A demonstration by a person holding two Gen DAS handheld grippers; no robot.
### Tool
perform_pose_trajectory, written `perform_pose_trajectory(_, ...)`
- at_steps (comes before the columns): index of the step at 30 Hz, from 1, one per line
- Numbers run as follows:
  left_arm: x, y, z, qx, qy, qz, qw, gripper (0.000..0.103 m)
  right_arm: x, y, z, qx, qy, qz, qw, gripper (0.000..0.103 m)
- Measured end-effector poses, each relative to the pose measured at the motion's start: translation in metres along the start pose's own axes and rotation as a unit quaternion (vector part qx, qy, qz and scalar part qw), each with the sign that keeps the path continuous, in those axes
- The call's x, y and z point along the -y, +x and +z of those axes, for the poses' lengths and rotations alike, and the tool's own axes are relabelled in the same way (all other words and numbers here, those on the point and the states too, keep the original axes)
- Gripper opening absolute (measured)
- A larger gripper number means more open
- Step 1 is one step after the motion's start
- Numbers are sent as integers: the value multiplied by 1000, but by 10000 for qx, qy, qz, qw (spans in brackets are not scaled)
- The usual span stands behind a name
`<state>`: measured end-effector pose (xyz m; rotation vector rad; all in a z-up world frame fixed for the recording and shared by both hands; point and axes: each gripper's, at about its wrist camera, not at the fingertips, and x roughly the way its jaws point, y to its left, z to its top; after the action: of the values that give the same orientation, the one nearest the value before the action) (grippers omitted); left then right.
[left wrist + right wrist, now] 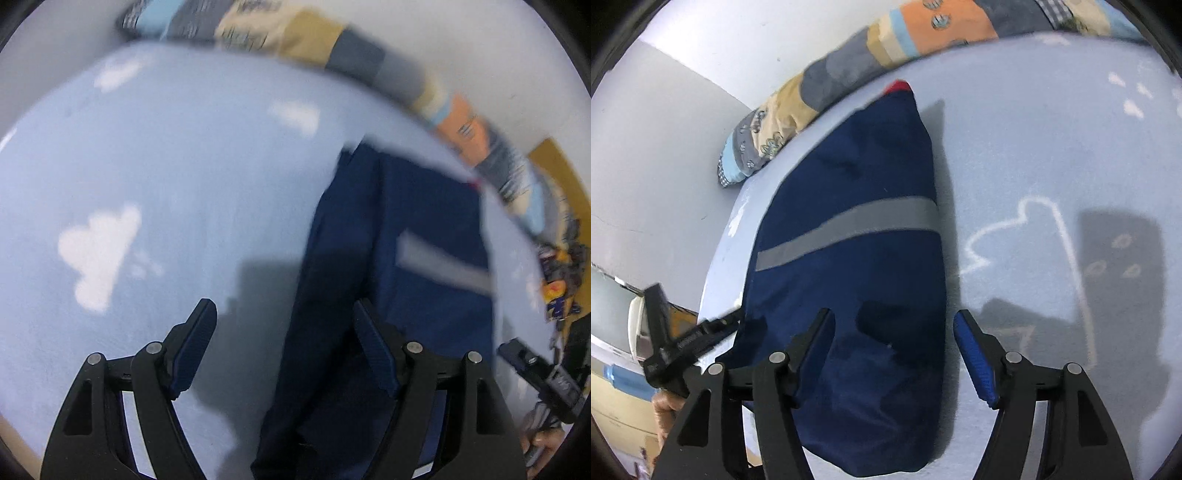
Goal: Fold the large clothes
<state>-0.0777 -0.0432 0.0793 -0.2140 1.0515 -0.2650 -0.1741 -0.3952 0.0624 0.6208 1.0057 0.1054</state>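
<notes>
One navy garment (857, 280) lies folded into a long narrow bundle on the pale blue bed sheet (1027, 155), with a grey reflective band (849, 229) crossing it and a scrap of red (899, 86) showing at its far end. Seen from the right wrist, the bundle stretches straight ahead of the right gripper (894, 332), passing beneath and between its jaws; they stand wide apart and released, gripping nothing, the left one over the cloth and the right one, faced with a blue pad (975, 362), over bare sheet just beside the bundle's edge.

From the left wrist, the same garment (399, 258) sits ahead and to the right of the left gripper (284, 325), running under its right jaw. Those jaws are likewise spread open and empty, the left one above plain sheet (192, 166). This view is smeared with blur, so whether either jaw actually touches the fabric is hard to tell.

White cloud shapes (99, 254) are printed on the sheet ahead and left of the left gripper, and a white cloud outline (1027, 236) lies ahead and right of the right one. Beyond the garment's far end, a patchwork quilt (849, 74) in tan, grey, orange and light blue is bunched along the pale wall (665, 147). Each gripper shows at the edge of the other's view: the right one (543, 376) low on the right, the left one (676, 343) low on the left.
</notes>
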Motion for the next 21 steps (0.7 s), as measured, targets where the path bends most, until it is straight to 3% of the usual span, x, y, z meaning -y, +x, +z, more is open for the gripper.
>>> perform_pose_trajectory(2, 3, -2, 1, 32, 58, -181, 9998, 76, -13, -9, -1, 188, -327, -110, 9992, 69)
perform_pose_trajectory(5, 10, 19, -3, -381, 282, -42, 9989, 76, -20, -9, -2, 202, -559, -174, 9981, 69)
perform_pose_trajectory(8, 6, 33, 0, -663, 174, -169, 9975, 77, -7, 1, 3, 89, -242, -105, 9996, 69)
perform_pose_trajectory(11, -5, 46, 5, -946, -186, -445, 9943, 86, 9, 10, 5, -110, 177, 13, 9998, 70)
perform_pose_trajectory(14, -9, 55, 2, -1088, -352, -598, 9916, 86, 13, 17, 1, -273, 351, 154, 9989, 70)
perform_pose_trajectory(18, 11, 47, 3, -797, 216, -352, 9960, 86, 5, 23, -2, -380, 174, 192, 9989, 70)
perform_pose_trajectory(21, 30, 47, 3, -716, 744, -230, 9944, 86, 1, 23, 0, -330, 79, 130, 9993, 70)
